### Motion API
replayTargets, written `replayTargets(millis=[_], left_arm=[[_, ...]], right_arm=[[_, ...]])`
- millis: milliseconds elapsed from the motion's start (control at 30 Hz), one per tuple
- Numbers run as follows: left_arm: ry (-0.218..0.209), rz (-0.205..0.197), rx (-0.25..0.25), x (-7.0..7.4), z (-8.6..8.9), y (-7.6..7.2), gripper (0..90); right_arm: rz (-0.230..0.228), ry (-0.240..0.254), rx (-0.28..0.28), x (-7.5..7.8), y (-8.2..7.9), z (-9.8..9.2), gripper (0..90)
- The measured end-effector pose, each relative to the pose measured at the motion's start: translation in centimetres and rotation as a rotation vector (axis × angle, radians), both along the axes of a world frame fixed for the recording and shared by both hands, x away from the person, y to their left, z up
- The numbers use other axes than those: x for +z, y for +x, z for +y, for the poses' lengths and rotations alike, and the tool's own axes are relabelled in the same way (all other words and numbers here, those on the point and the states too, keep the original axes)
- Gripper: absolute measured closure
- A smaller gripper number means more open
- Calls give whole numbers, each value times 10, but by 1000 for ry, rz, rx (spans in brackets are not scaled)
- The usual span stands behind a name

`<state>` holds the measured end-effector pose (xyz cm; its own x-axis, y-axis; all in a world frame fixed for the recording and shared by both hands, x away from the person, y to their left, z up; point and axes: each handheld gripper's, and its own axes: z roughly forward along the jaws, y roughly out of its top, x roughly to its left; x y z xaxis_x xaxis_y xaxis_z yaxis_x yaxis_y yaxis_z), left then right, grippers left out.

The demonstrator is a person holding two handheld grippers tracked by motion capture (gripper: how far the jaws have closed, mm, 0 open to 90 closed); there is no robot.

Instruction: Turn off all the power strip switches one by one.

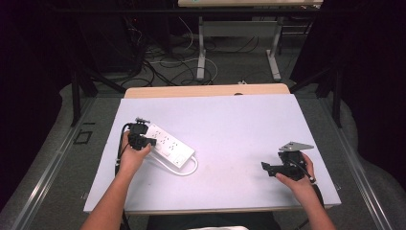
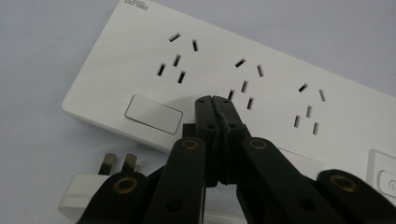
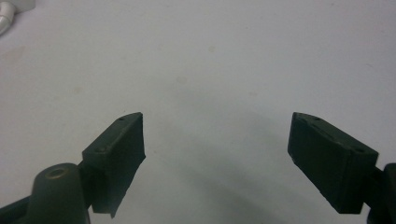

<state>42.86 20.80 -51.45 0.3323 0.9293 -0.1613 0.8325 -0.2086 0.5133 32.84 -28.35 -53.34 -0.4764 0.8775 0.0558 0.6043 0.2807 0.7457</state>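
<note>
Lying on the white table [image 1: 230, 124] at its left side, the power strip [image 2: 140, 56] sits directly under the left gripper [image 2: 215, 100] — jaws pressed together, nothing between them. The right gripper [image 3: 215, 154] rests well apart at the right — jaws spread wide, empty. A plug [image 2: 93, 182] lies beside the strip.

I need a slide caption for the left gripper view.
Shut left tool over a white power strip, its plug lying beside.
</note>
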Motion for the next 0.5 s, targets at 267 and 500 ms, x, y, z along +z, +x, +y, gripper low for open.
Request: replayTargets(millis=[267,500], left_arm=[[4,0,-1,0,1,0,900],[23,-4,1,-3,0,0,900]], right_arm=[[3,1,5,0,0,0,186],[0,-2,10,-1,0,1,186]])
